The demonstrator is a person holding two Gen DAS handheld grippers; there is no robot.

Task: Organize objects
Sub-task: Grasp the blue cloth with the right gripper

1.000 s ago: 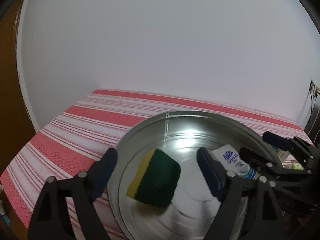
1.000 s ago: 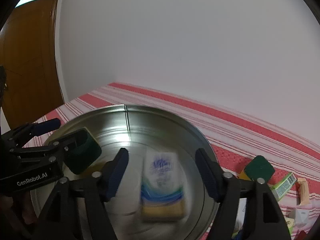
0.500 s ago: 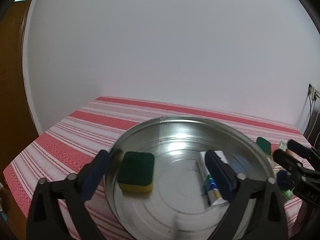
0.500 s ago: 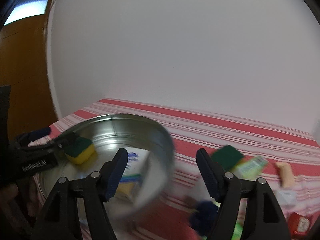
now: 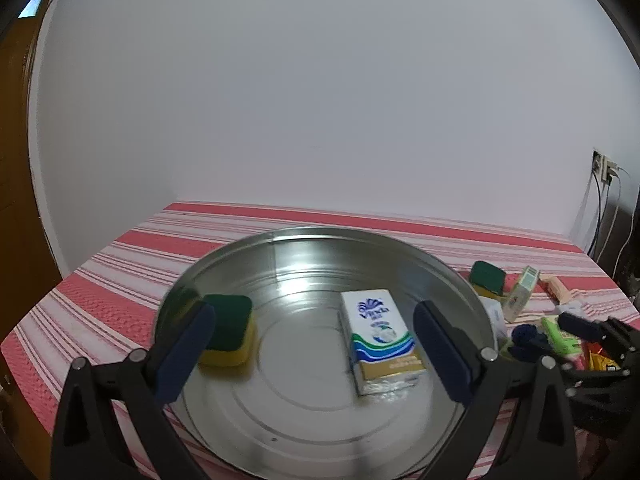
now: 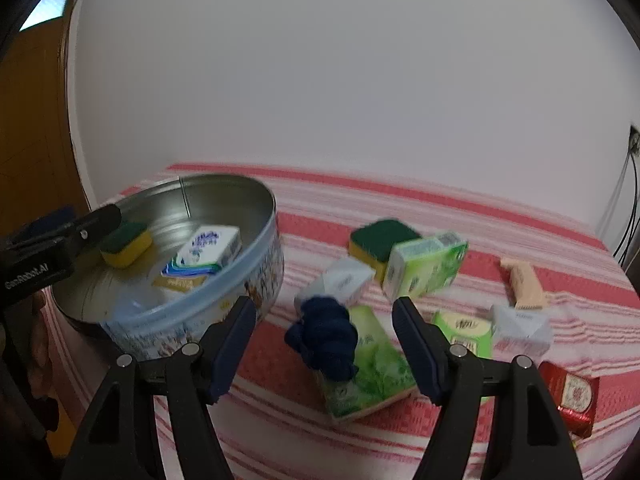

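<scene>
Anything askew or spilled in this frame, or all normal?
Nothing spilled or damaged. The tin sits upright with a sponge and a tissue pack flat inside. The rest is a loose heap on the striped cloth: a dark blue sock is draped over a green tissue pack, and boxes lie at mixed angles.

The round tin [image 6: 256, 280] sits at the counter's [image 6: 460, 208] nine o'clock side. Inside it, a sponge [image 5: 230, 330] lies at nine o'clock and a tissue pack [image 5: 380, 344] at about three o'clock, apart from each other. Outside, toward three o'clock from the tin, small things cluster: a second sponge [image 6: 382, 240] at the far edge, a carton [image 6: 424, 270] touching it, a dark cloth bundle [image 6: 326, 338] on a flat packet [image 6: 372, 364] nearest.
</scene>
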